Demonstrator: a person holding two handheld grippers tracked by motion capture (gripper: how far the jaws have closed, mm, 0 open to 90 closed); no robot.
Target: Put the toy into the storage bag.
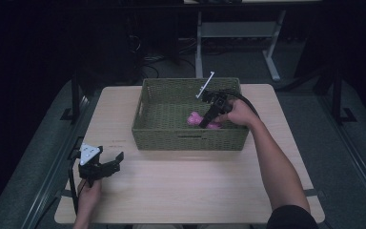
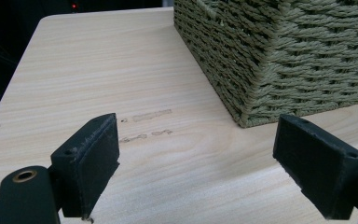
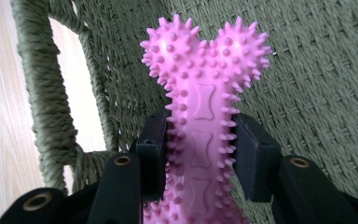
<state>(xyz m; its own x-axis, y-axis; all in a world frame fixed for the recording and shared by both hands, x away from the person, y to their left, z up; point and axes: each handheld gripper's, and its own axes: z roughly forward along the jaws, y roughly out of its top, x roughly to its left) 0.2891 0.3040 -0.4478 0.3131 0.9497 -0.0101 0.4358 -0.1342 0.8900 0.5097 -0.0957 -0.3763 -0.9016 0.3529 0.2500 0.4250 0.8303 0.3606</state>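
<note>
Pink spiky rubber bone-shaped dog toy point(image 1: 198, 119) sits down inside the green woven rectangular basket point(image 1: 150, 130) in the middle of the light wood counter point(image 1: 195, 191), seen from up high. The right tool point(image 1: 208, 118) is reaching into the basket with it, while the left tool point(image 1: 108, 167) hangs out near the counter's front left corner, well apart from everything.

Left gripper view: its pads point(image 2: 93, 163) are spread wide with nothing between them, basket corner point(image 2: 261, 60) just ahead. If that hand drifts forward it'd probably bump the basket and slide it.

Right gripper view: the pads point(image 3: 151, 154) are pinched on the toy's shaft point(image 3: 203, 135), knobby end sticking up near the basket's handle hole point(image 3: 77, 93). My guess is those soft spikes squish and let it twist or slip, or the knob snags the weave.
</note>
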